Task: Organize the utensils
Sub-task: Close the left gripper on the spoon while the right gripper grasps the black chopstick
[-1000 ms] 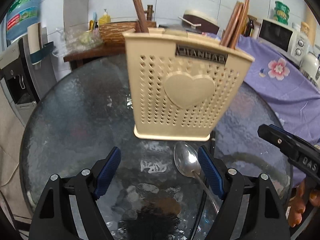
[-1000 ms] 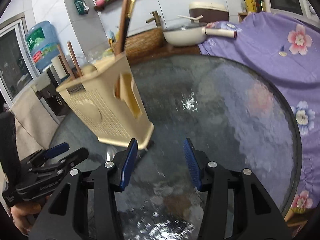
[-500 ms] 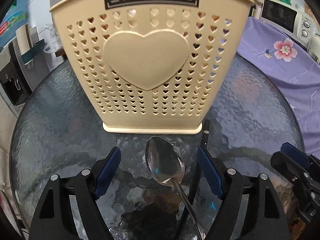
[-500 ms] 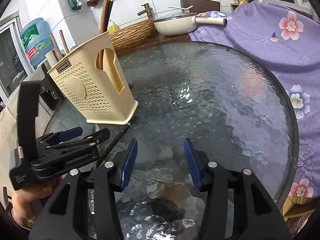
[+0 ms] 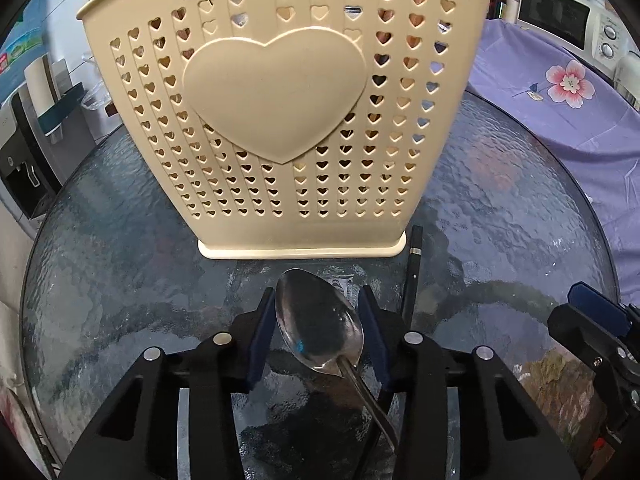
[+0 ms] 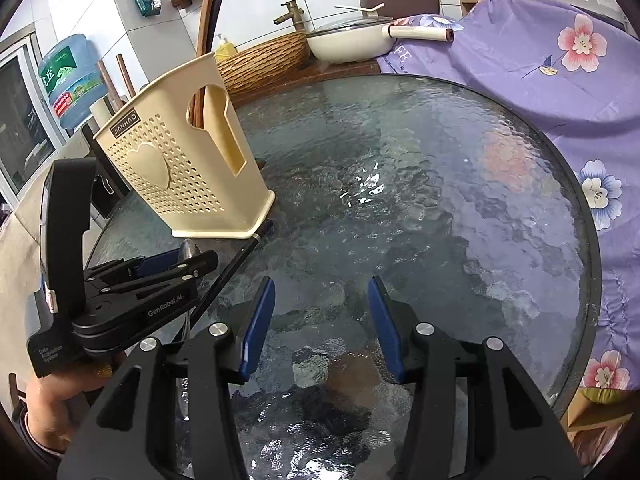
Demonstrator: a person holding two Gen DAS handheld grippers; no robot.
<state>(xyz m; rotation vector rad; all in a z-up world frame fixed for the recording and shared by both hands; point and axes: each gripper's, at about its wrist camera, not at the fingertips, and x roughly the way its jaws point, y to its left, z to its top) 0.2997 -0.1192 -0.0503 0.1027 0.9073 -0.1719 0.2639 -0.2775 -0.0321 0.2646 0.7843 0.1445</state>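
Note:
A steel spoon lies on the glass table, bowl toward a beige perforated utensil holder. My left gripper has closed its blue pads against both sides of the spoon's bowl. A black chopstick lies just right of it, tip by the holder's base. In the right wrist view the holder stands at the left with wooden chopsticks upright in it. The left gripper sits in front of the holder. My right gripper is open and empty over bare glass.
The round textured glass table has a purple floral cloth along its right side. Behind it are a white pan, a woven basket and a water bottle. A microwave stands at the far right.
My left gripper moved closer to the holder and its jaws closed from wide open onto the spoon's bowl. My right gripper stayed open and drew back slightly.

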